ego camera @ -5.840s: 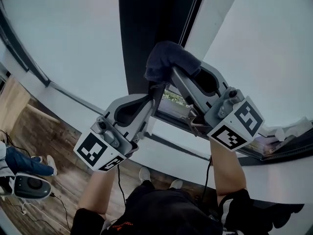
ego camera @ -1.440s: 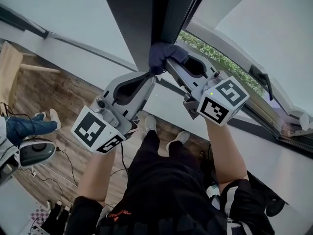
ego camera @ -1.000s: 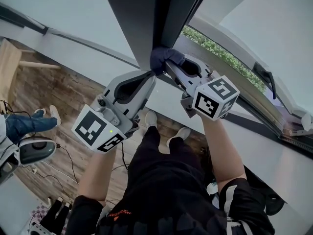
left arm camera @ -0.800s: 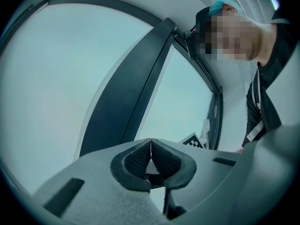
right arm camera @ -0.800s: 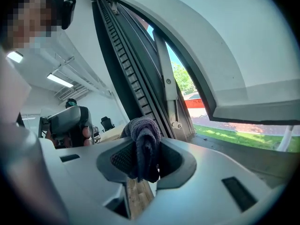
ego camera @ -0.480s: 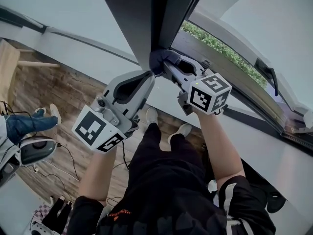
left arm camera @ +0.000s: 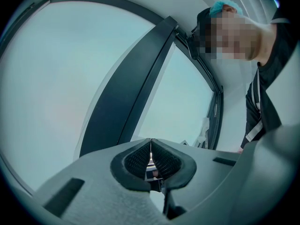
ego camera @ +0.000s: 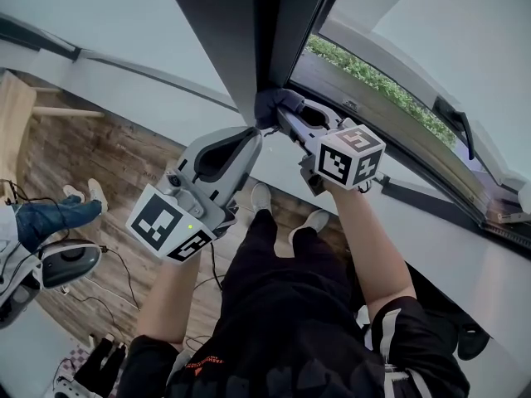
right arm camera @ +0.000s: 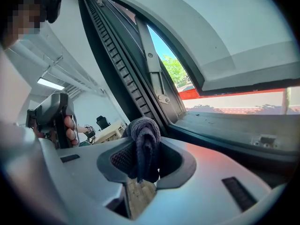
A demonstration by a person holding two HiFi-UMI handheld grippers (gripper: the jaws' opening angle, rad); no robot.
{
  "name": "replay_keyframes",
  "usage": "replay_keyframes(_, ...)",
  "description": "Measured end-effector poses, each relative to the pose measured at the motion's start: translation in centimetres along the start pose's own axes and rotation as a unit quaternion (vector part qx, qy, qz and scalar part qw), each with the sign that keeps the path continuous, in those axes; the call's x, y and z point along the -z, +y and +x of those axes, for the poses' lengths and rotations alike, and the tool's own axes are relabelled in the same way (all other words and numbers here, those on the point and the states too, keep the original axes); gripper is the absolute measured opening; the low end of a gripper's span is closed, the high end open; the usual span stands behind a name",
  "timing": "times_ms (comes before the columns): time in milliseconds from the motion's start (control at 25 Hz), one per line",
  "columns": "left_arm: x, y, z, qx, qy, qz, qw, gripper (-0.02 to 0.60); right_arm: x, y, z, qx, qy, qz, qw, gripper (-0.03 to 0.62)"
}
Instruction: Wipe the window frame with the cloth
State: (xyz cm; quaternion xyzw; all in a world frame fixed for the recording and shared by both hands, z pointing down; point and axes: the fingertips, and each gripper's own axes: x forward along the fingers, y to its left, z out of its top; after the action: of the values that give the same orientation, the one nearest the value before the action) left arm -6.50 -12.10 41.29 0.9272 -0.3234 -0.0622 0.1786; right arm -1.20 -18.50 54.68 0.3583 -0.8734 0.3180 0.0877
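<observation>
Here, a dark cloth [ego camera: 274, 104] is pinched between the fingers [right arm camera: 121, 159] of the right gripper [ego camera: 280, 116]. It is pressed against the dark window frame [ego camera: 249, 40], at the lower end of the upright post. In the right gripper view the cloth is seen bunched and folded between the two fingers, with its rounded top standing out past their tips.

The left gripper [ego camera: 254, 133] is held just to the left of the right one and a little nearer to the person. Its tip is close to the cloth, but whether the two touch cannot be told. Its fingers [left arm camera: 137, 159] are pressed together, tip to tip.

To the right of the post the window is open, and green plants [ego camera: 373, 77] are seen outside, far off. A black handle [ego camera: 455, 121] is set on the window at the right. Below the grippers a wooden floor [ego camera: 75, 152] is shown, with the person's pale shoes [ego camera: 262, 196] on it. At the far left, another person's leg in blue jeans [ego camera: 54, 220] is seen.
</observation>
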Motion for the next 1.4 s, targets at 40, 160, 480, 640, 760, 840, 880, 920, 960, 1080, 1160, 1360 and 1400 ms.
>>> replay_keyframes(40, 0.0, -0.1, -0.1, 0.0, 0.0, 0.0, 1.0, 0.018, 0.2, 0.0, 0.0, 0.001, 0.001, 0.004, 1.0, 0.104)
replay_keyframes(160, 0.0, -0.3, -0.8, -0.002, 0.0, 0.001, 1.0, 0.019, 0.7, 0.3, 0.1, 0.004, 0.003, 0.009, 1.0, 0.104)
replay_keyframes(480, -0.1, -0.9, -1.2, 0.001, -0.003, 0.006, 1.0, 0.02, 1.5, 1.1, -0.2, 0.008, 0.011, 0.003, 1.0, 0.103)
replay_keyframes(640, -0.8, -1.3, -1.0, 0.004, -0.007, 0.012, 0.9999, 0.02, 0.5, 2.1, -0.9, 0.0, 0.007, -0.015, 1.0, 0.103)
replay_keyframes(760, -1.7, -1.7, -1.1, 0.004, -0.012, 0.02, 0.9997, 0.019, -1.0, 3.5, -1.8, -0.009, -0.004, -0.027, 1.0, 0.103)
replay_keyframes(840, -2.3, -2.3, -1.4, 0.003, -0.017, 0.027, 0.9995, 0.019, -2.0, 4.6, -2.7, -0.015, -0.013, -0.039, 0.999, 0.103)
replay_keyframes(880, -2.6, -2.7, -1.5, 0.002, -0.019, 0.031, 0.9993, 0.02, -2.4, 5.1, -3.3, -0.018, -0.017, -0.044, 0.999, 0.103)
replay_keyframes(920, -2.9, -3.1, -1.6, 0.002, -0.021, 0.034, 0.9992, 0.02, -2.9, 5.5, -3.9, -0.02, -0.021, -0.049, 0.998, 0.103)
replay_keyframes(960, -3.1, -3.4, -1.5, 0.003, -0.022, 0.036, 0.9991, 0.019, -3.4, 5.7, -4.4, -0.021, -0.025, -0.053, 0.998, 0.103)
replay_keyframes(1080, -4.0, -3.5, -1.2, 0.009, -0.026, 0.041, 0.9988, 0.02, -5.7, 6.4, -5.5, -0.02, -0.041, -0.064, 0.997, 0.103)
replay_keyframes(1160, -4.9, -3.6, -1.1, 0.015, -0.033, 0.047, 0.9982, 0.02, -7.6, 7.0, -6.2, -0.021, -0.055, -0.077, 0.995, 0.103)
replay_keyframes(1360, -7.0, -4.7, -0.7, 0.026, -0.046, 0.065, 0.9964, 0.019, -11.2, 9.2, -8.2, -0.032, -0.087, -0.1, 0.991, 0.103)
replay_keyframes(1400, -7.3, -4.9, -0.6, 0.028, -0.048, 0.069, 0.9961, 0.02, -11.9, 9.6, -8.6, -0.035, -0.093, -0.104, 0.99, 0.103)
